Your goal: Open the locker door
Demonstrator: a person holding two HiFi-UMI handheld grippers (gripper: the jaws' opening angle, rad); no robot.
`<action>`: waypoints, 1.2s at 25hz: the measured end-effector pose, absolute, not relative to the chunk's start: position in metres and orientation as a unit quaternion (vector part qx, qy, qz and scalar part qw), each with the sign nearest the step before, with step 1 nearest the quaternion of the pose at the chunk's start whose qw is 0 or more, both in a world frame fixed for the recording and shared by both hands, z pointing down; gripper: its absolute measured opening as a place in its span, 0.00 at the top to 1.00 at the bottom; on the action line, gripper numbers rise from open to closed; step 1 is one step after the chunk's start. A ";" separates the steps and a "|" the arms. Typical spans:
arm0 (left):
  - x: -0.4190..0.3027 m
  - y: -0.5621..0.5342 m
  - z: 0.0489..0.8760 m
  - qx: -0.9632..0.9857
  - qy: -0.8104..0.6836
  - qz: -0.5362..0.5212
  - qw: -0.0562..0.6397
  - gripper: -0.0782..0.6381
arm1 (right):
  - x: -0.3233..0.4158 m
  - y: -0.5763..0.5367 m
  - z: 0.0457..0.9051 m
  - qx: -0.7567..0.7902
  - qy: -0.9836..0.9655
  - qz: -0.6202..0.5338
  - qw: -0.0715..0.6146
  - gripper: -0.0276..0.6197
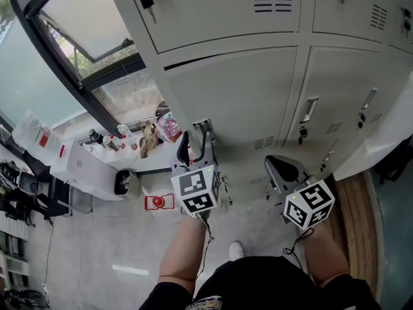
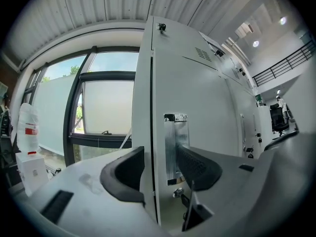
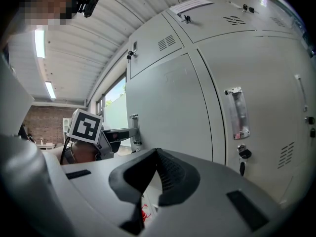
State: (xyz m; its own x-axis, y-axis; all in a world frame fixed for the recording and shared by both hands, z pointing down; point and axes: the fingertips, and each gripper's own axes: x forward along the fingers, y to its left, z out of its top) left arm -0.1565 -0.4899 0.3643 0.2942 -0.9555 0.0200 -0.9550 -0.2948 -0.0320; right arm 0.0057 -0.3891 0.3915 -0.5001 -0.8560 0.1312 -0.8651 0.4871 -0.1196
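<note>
Grey locker door sits between spread left tongs (right tongs pressed together).

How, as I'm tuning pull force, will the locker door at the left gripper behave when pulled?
The locker door looks like thin sheet metal: probably stiff yet light. Its smooth edge, between the left gripper's open jaws, may slip; the handle likely gives surer purchase.
</note>
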 end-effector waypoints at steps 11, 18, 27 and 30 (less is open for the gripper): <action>-0.153 -0.492 0.366 -0.794 0.608 -0.022 0.006 0.70 | 0.022 -0.382 0.395 0.511 -0.855 0.089 0.024 0.87; -0.153 -0.487 0.367 -0.789 0.614 -0.025 -0.001 0.71 | 0.027 -0.376 0.393 0.510 -0.855 0.091 0.020 0.87; -0.152 -0.471 0.366 -0.780 0.625 -0.020 -0.003 0.71 | 0.034 -0.364 0.393 0.503 -0.859 0.092 0.017 0.87; -0.152 -0.462 0.366 -0.776 0.631 -0.017 -0.005 0.71 | 0.037 -0.357 0.392 0.499 -0.861 0.093 0.017 0.87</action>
